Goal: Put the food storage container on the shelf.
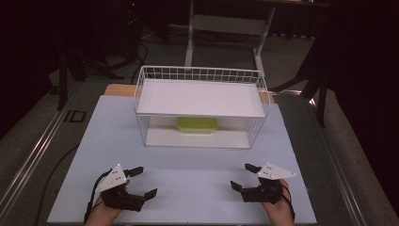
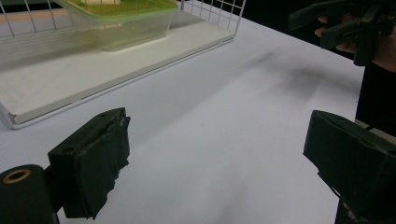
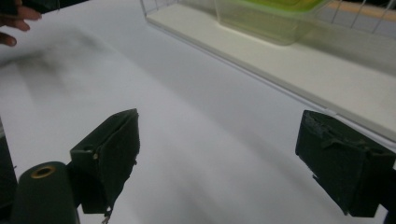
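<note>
Work surface: pale table top (image 1: 188, 188), lit from above, dark surroundings.

White wire rack (image 1: 201, 107) at the far middle of the table, two white shelves (upper and lower), open front facing the person. Upper shelf bare. On the lower shelf, toward the rear: clear plastic container with a green lid (image 1: 197, 125), lid on. Contents too small to tell; pale pieces faintly visible under the lid in the left gripper view.

Left gripper (image 1: 142, 182): near the front left of the table, held in the left hand (image 1: 101, 214), jaws spread wide apart, nothing between them. Grey three-cornered plate on top. Well apart from the rack.

Right gripper (image 1: 243, 176): near the front right of the table, held in the right hand (image 1: 278, 209), jaws likewise wide apart and empty. Well apart from the rack.

Both grippers angled inward toward the table's middle, level with each other. Bare table between the jaws in each gripper view, rack and container beyond.
</note>
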Motion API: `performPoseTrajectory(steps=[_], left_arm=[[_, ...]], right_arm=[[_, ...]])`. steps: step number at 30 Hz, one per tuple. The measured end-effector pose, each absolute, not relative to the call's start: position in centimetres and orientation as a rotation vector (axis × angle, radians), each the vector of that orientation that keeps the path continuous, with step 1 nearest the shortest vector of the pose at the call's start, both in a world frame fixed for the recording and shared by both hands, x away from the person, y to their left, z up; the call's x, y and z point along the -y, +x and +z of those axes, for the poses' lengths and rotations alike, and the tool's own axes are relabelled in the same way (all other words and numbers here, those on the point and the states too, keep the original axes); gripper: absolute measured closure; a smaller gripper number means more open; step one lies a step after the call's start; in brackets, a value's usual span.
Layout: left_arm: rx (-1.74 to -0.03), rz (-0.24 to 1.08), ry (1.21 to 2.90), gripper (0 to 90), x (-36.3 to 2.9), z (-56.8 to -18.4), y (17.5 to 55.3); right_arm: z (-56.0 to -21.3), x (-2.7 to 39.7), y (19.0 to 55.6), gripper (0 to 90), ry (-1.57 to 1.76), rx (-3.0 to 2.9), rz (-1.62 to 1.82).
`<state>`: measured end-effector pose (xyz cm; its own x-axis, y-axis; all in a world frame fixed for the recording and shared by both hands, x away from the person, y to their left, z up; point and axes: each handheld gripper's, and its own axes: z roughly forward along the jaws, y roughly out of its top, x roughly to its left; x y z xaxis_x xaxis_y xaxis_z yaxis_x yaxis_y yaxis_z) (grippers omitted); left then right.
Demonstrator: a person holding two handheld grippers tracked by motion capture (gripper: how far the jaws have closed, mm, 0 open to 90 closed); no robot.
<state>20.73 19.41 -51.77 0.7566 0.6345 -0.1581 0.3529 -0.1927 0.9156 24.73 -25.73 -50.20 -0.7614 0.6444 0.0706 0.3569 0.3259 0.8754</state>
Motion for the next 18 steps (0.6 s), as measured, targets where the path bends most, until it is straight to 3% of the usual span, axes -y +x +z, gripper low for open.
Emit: performPoseTrajectory(steps=[18], left_arm=[[-0.792, 0.309, 1.781, 7.9, -19.68, -51.96, 20.89]], right_arm=[[-50.28, 26.24, 25.29, 14.5, 0.930, -2.291, 1.425]])
